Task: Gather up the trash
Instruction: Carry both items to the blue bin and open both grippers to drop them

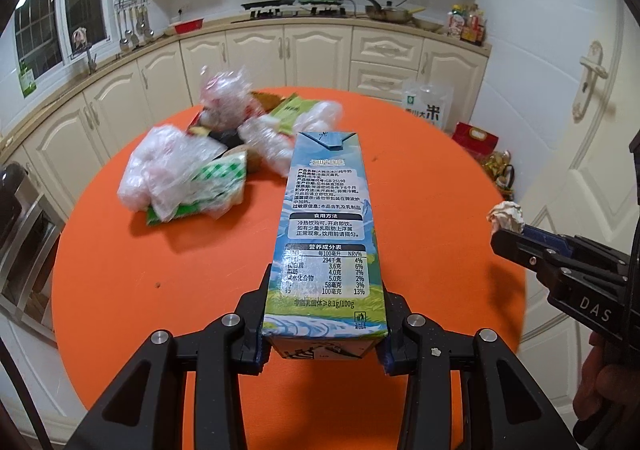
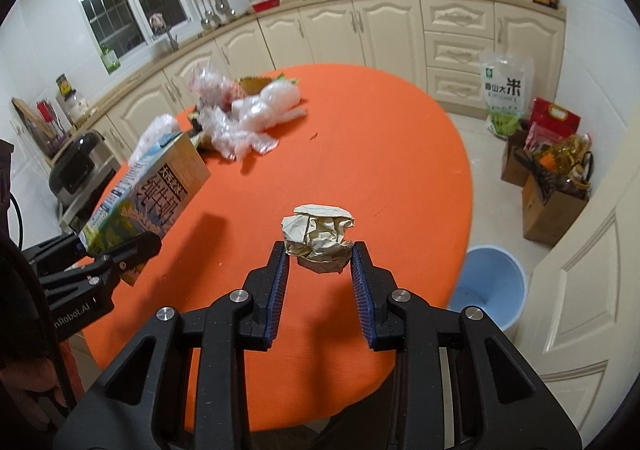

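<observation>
1. Trash in hand: my left gripper (image 1: 323, 324) is clamped on the base end of a milk carton (image 1: 326, 234), held lengthwise above the table (image 1: 120, 270). My right gripper (image 2: 320, 262) pinches a paper ball (image 2: 318, 240) between its blue pads (image 2: 360, 282), fingers about half closed.
2. Handling, carton: I judge it stiff at the folded ends and easily dented mid-panel. If empty it is light; the coated card may slip, so I grip across the narrow faces near an end, as now.
3. Handling, paper ball: very light and compressible. A loose pinch could drop it; firm pressure does no harm.
4. Remaining trash: a heap of plastic bags (image 1: 176, 170) and wrappers (image 1: 290, 110) lies on the far left part of the table. These look soft and slippery; I would gather a bunched fold, not a flat edge.
5. Destination, as I judge it: a blue bin (image 2: 490, 286) stands on the floor just beside the table's right edge, open-topped, nearest the right gripper.
</observation>
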